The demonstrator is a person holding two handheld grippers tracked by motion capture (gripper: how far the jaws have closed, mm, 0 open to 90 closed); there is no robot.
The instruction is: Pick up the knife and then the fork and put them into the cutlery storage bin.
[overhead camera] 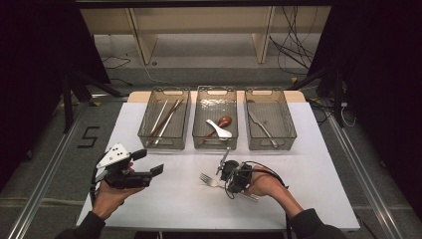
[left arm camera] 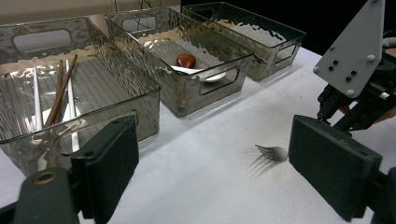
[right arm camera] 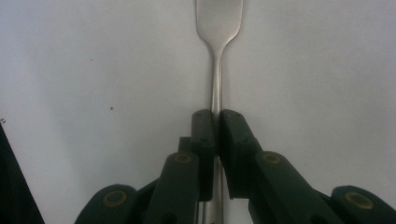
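right tongs (right arm camera: 216,122): clamped on fork (right arm camera: 218,28) handle, tines pointing away, fork low at white counter (overhead camera: 318,164) | left tongs (left arm camera: 212,161): wide apart, holding nothing, aimed toward fork tines, well apart from them

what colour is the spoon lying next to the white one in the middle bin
Reddish brown spoon, clearest in the left gripper view.

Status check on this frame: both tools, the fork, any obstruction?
Right tool shut on silver metal fork, mid-handle, on the white table. Left tool open, holding nothing. Nothing between fork and the three clear bins.
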